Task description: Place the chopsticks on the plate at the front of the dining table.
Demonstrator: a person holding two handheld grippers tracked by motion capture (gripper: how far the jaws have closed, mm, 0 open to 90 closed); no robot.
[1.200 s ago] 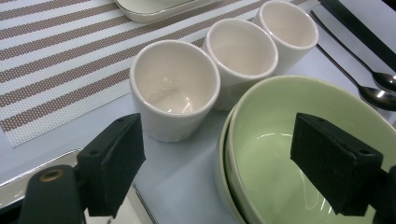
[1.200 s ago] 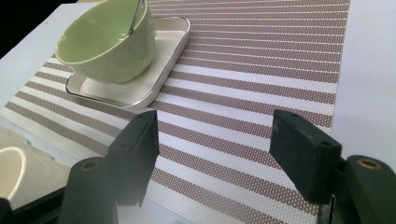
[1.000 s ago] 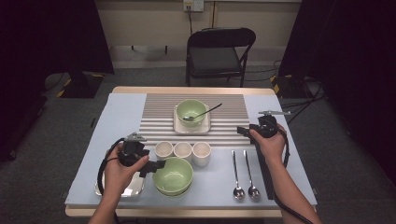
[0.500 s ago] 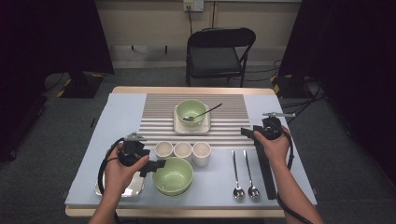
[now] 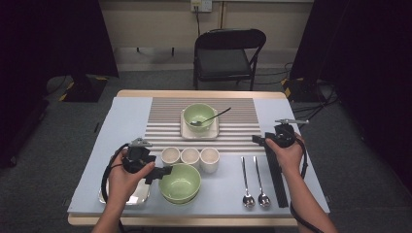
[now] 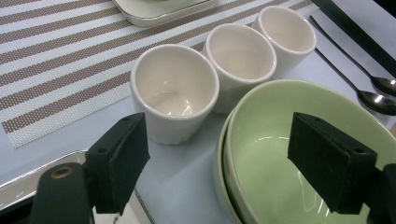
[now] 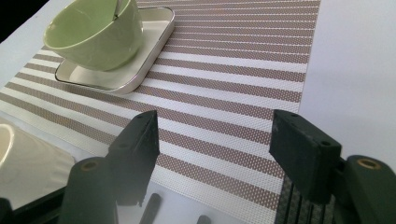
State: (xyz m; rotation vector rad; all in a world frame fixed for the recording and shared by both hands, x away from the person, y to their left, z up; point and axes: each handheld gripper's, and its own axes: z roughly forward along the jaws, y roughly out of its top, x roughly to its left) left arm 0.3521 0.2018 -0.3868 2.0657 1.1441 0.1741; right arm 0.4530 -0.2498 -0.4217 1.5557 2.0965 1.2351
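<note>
A large green bowl (image 5: 180,182) sits near the front of the table, and in the left gripper view it looks like two bowls stacked (image 6: 299,140). My left gripper (image 5: 165,172) is open and straddles the bowl's left rim (image 6: 219,163), one jaw outside it and one over its hollow, with neither pad pressing. Three white cups (image 5: 190,156) stand in a row just behind the bowl (image 6: 175,88). My right gripper (image 5: 257,140) is open and empty, hovering low over the striped placemat (image 7: 219,84) at its right edge.
A smaller green bowl (image 5: 199,115) with a spoon in it rests on a square white plate (image 7: 140,51) at the placemat's centre. Two spoons (image 5: 252,180) and a black strip (image 5: 276,174) lie at the front right. A steel tray (image 5: 136,195) lies under my left hand. A chair (image 5: 228,53) stands behind the table.
My right hand has drifted slightly to the right and toward the near edge. The left hand and the dishes have not moved.
</note>
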